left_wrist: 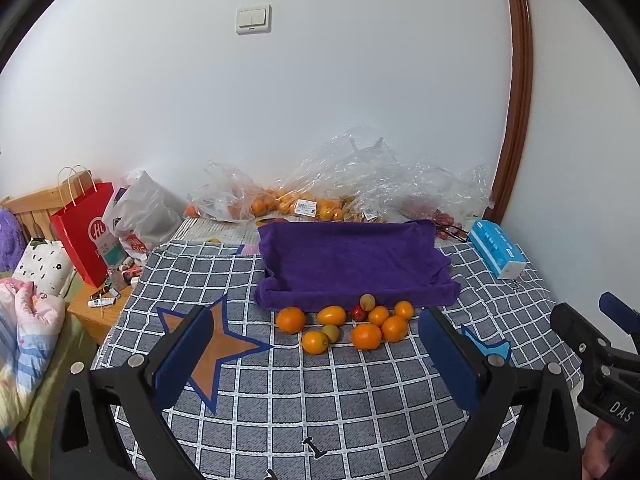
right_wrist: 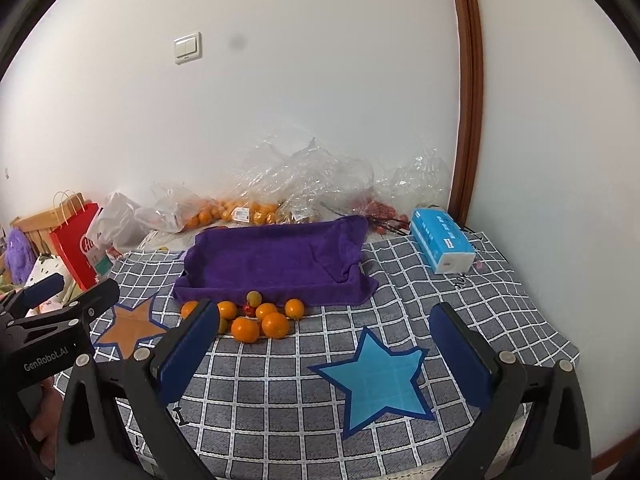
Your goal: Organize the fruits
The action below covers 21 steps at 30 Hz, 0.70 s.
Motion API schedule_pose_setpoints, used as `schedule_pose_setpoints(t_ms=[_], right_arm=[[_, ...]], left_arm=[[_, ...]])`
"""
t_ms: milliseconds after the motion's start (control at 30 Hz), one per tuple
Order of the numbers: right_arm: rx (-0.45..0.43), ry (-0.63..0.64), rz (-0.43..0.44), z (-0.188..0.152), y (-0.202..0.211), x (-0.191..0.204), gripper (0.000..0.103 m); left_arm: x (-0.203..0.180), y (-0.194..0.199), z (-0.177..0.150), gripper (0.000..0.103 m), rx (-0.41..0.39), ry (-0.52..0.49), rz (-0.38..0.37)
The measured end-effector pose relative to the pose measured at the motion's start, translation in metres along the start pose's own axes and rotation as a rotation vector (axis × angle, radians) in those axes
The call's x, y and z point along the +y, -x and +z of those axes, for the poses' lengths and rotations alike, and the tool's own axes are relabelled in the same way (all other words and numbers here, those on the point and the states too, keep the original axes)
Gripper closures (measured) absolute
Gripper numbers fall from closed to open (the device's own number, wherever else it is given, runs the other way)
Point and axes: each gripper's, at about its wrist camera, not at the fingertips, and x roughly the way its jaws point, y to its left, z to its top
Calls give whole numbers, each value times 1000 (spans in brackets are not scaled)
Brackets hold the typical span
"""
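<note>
Both tongs hang low over the near edge of the worktop, each with its blue-padded fingers spread wide apart and nothing between them. Left tongs (left_wrist: pixel 316 354) face the pile of fruit; right tongs (right_wrist: pixel 326 346) sit over a light blue star (right_wrist: pixel 376 384) printed on the grey checked cloth (right_wrist: pixel 280 400) that covers the worktop. An orange star (left_wrist: pixel 218 354) is printed toward the left edge.

Loose fruits (left_wrist: pixel 348 324) lie in a tight cluster around the middle of the worktop, just at the near edge of a purple towel (left_wrist: pixel 352 260), which is draped over what looks like a shallow tray. Most are orange and round, a large one (left_wrist: pixel 291 319) being at the left of the group; one is more oval and yellow-orange (left_wrist: pixel 331 315); two are greenish-brown (left_wrist: pixel 367 302); a small red one (left_wrist: pixel 359 313) is tucked among them. The towel's hollow holds no fruit.

Along the far edge, against the white wall, lie crumpled clear plastic bags (left_wrist: pixel 360 176) with more orange fruit inside. A blue tissue pack (right_wrist: pixel 442 244) rests near the far right corner. Off the left edge stand a red paper bag (left_wrist: pixel 86 232) and a grey plastic bag (left_wrist: pixel 142 212).
</note>
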Motion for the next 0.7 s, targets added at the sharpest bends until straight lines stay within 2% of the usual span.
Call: schedule_pose_setpoints(t_ms=[100, 333, 700], right_arm=[[-6, -11, -9, -1, -1, -2, 0], [-14, -35, 33, -3, -3, -3, 0], [-21, -26, 17, -1, -2, 2, 0]], left_arm=[[-2, 0, -2, 0, -8, -9, 3], [2, -2, -4, 0, -2, -1, 4], [13, -3, -3, 0, 17, 31, -4]])
